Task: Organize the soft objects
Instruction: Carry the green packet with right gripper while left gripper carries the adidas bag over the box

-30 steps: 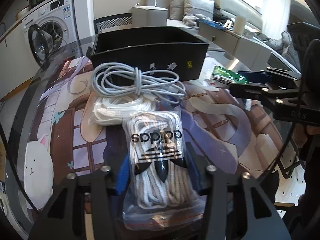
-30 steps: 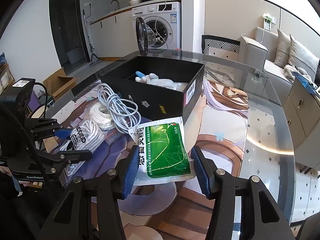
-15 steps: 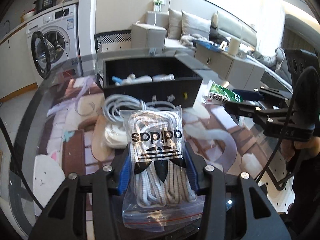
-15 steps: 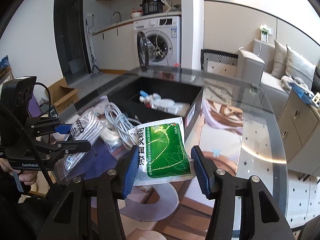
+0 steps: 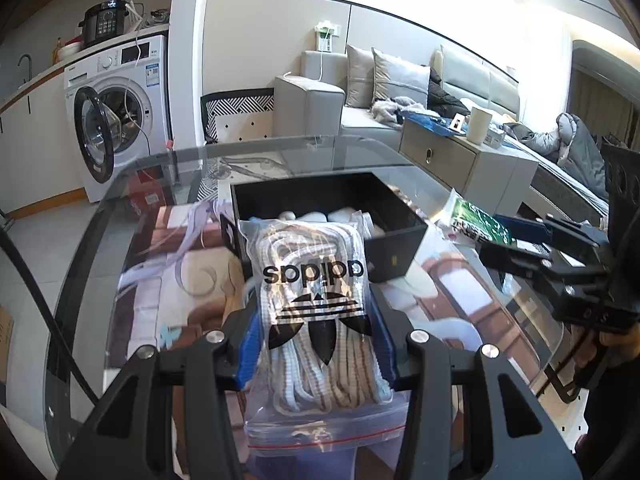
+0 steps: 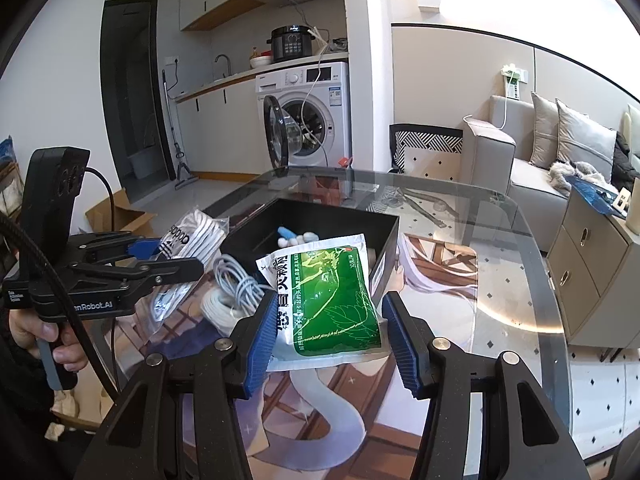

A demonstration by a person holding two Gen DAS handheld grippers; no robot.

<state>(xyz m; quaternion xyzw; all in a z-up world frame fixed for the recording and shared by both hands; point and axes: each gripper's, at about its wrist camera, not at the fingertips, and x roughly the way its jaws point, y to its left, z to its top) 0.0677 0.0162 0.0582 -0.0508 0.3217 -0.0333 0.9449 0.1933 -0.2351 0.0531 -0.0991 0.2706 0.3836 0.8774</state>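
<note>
Both packs are held up over the table so they can drop into the black box (image 6: 308, 236): left gripper (image 5: 316, 344) pinches the laces bag (image 5: 316, 300), right gripper (image 6: 334, 332) pinches the green pouch (image 6: 328, 292).

Your box (image 6: 384, 240) sits on the surface (image 6: 500, 264), the coiled cables (image 6: 236, 292) just left of it, the washing machine (image 6: 316, 108) behind.

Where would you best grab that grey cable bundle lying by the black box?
The grey cable bundle lies as a loose coil on the glass table, leaning on a white coil beside the black box. Probably best from above, pinching several gathered strands across the middle of the coil: one loop alone would likely unravel, and the box wall blocks a sideways approach from that side.
</note>
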